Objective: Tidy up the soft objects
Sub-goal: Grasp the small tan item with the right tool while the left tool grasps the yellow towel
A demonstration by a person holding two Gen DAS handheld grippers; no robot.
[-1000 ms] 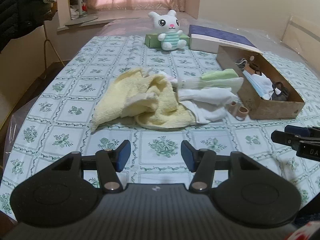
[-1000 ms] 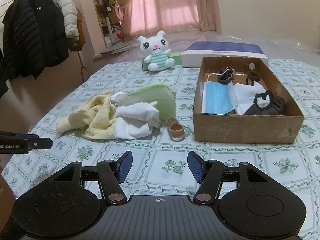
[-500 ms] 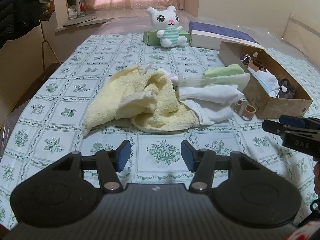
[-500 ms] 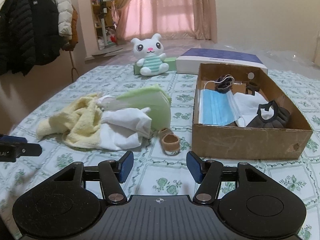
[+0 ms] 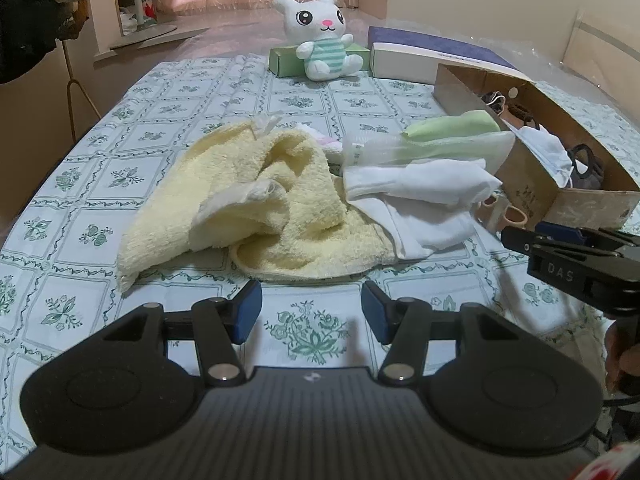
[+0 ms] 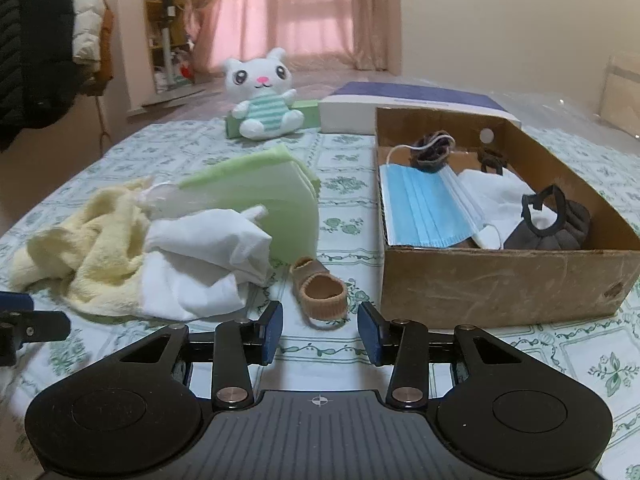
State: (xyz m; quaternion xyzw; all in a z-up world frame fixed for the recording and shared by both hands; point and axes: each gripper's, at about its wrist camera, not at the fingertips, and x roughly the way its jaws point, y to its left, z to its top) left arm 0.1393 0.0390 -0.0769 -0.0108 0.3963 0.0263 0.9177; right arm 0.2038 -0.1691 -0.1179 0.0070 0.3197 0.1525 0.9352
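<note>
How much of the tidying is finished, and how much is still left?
Partly done: the box already holds a blue mask, a white cloth and dark pieces. Both tongs are empty; the right tongs are closing in front of the tan band, not touching. Left: yellow towel, white cloths, green pack.

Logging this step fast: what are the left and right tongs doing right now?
Left tongs: open, holding nothing, above the tablecloth.
Right tongs: open but closing, nothing between the pads yet; tan sock just ahead.
</note>
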